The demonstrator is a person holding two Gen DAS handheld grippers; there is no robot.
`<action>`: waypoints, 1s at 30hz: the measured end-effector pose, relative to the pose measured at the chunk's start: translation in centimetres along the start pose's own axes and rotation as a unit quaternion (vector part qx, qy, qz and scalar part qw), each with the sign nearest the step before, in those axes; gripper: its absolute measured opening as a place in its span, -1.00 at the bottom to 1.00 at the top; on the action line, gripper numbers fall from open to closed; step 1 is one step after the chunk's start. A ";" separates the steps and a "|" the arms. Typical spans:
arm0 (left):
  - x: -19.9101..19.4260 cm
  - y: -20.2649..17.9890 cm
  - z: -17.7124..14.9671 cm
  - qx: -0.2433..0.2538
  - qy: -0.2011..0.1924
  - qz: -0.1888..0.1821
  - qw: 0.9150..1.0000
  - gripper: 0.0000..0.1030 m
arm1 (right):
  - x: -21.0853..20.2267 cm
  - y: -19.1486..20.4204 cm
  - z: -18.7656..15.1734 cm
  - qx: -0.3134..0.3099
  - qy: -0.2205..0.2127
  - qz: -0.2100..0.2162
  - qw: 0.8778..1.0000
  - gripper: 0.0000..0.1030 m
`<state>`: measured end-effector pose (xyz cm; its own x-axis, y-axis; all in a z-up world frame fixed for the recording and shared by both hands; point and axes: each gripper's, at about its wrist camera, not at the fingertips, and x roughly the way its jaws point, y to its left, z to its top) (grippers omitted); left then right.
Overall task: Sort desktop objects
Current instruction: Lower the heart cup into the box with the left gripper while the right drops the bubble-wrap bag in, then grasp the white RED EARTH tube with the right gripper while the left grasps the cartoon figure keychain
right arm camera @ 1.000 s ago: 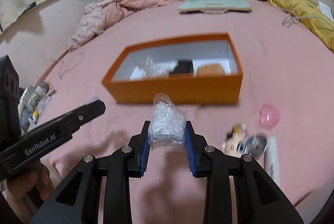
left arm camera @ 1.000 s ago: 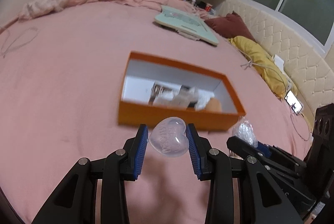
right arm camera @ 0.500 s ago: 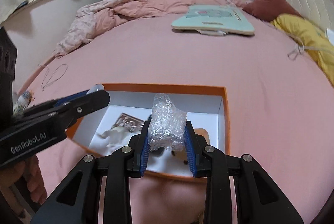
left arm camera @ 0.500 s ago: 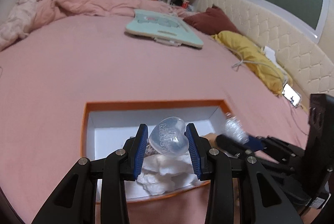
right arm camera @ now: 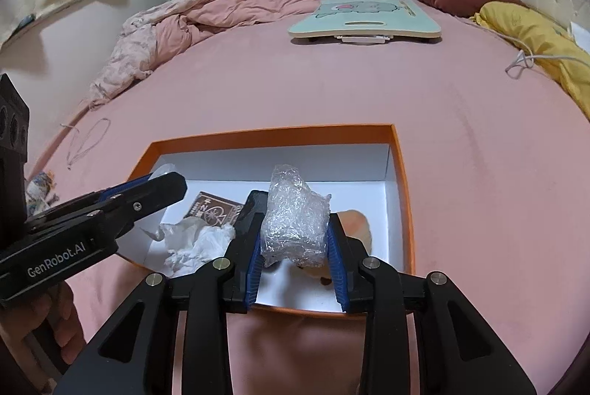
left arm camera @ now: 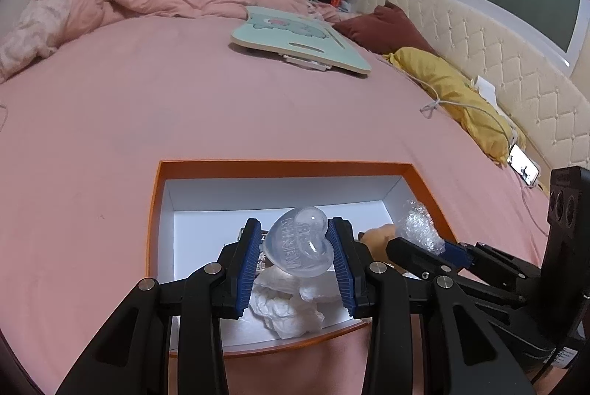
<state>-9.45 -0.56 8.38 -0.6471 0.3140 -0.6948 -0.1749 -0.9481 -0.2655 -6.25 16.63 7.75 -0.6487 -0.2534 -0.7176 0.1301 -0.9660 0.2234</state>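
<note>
An orange box with a white inside lies open on the pink bed. My left gripper hangs over its near half, shut on a clear heart-shaped plastic case. My right gripper is over the box's right part, shut on a wad of bubble wrap. In the box lie a crumpled white tissue, a brown card and a tan soft thing. Each gripper shows at the edge of the other's view.
A teal lap board lies far back on the bed. A yellow pillow, a white cable and a lit phone line the right edge by the padded headboard. A bunched pink duvet is at the back left, and a loop of string at the left.
Both grippers have moved forward with their loads, from in front of the orange box to over its inside. In the last half second they barely shifted.
</note>
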 end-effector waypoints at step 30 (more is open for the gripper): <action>-5.6 0.2 -4.5 -0.053 -0.022 -0.017 0.998 0.62 | -11.6 -10.4 -2.8 0.229 -0.103 -0.076 0.965 0.38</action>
<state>-2.53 -2.28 9.27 -0.6742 0.3415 -0.6548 -0.1194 -0.9254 -0.3597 2.03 29.48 11.88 -0.7758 -0.0498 -0.6290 -0.2929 -0.8546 0.4289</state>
